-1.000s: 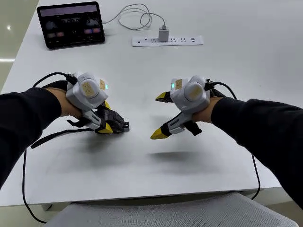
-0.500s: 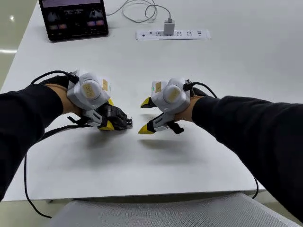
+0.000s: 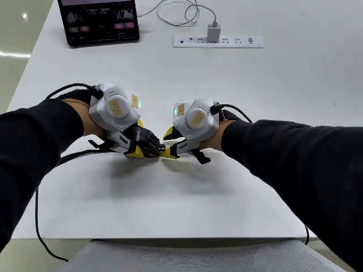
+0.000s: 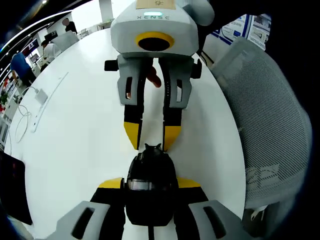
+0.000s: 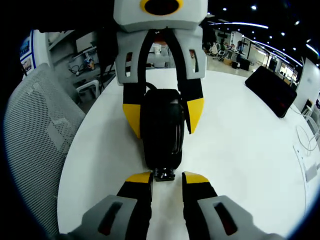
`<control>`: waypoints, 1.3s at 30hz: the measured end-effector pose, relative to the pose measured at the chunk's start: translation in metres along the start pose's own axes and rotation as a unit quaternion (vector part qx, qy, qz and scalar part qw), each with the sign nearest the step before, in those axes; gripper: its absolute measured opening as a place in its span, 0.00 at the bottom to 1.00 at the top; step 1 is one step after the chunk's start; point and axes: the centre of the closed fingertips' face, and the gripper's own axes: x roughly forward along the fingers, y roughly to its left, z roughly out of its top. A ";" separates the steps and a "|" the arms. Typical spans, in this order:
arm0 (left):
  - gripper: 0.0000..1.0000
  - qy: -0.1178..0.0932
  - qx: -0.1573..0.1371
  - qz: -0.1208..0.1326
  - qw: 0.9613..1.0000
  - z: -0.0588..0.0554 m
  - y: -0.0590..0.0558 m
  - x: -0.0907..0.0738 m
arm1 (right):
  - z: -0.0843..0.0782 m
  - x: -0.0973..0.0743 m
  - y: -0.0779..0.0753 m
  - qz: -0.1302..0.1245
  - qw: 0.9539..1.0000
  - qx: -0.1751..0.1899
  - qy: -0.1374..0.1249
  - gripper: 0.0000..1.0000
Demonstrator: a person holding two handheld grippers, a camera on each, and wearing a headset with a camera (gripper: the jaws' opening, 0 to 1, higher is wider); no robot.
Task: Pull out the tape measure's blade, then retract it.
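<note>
A black tape measure (image 3: 146, 140) rests low over the white table (image 3: 187, 192), and my left gripper (image 3: 139, 148) is shut on its body. In the left gripper view the case (image 4: 150, 167) sits between my yellow-tipped jaws, its blade hook (image 4: 153, 147) pointing away. My right gripper (image 3: 168, 144) faces it from the right, its two jaws drawn close on either side of that hook. The right gripper view has the hook (image 5: 164, 174) pinched between my fingertips (image 5: 196, 178), with the case (image 5: 161, 125) and the left gripper (image 5: 162, 117) just beyond. The blade is wound in.
A dark tablet (image 3: 102, 20) stands at the far left of the table. A white power strip (image 3: 218, 41) with a charger and looped cable lies at the far middle. A black cable (image 3: 39, 170) trails off the left side. A mesh chair (image 3: 198, 255) sits by the near edge.
My right gripper has moved left to the tape measure and narrowed its wide-open jaws onto the blade hook. The left gripper has kept its hold in place.
</note>
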 end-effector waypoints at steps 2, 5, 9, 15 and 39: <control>0.33 -0.001 -0.002 -0.001 1.000 0.000 0.001 0.000 | -0.002 0.002 0.003 0.004 1.000 -0.005 0.007 0.16; 0.33 -0.002 -0.004 0.000 1.000 0.000 0.000 0.001 | -0.001 0.004 0.004 0.009 1.000 -0.015 0.011 0.14; 0.33 0.002 -0.002 -0.001 1.000 -0.001 0.000 0.001 | -0.002 0.004 0.005 0.013 1.000 -0.024 0.014 0.10; 0.33 -0.016 -0.009 -0.001 1.000 0.000 -0.001 -0.001 | -0.003 0.004 0.003 0.012 1.000 -0.023 0.017 0.09; 0.33 -0.018 -0.015 0.003 1.000 0.000 0.000 0.000 | -0.011 -0.005 0.002 0.005 1.000 -0.010 0.016 0.13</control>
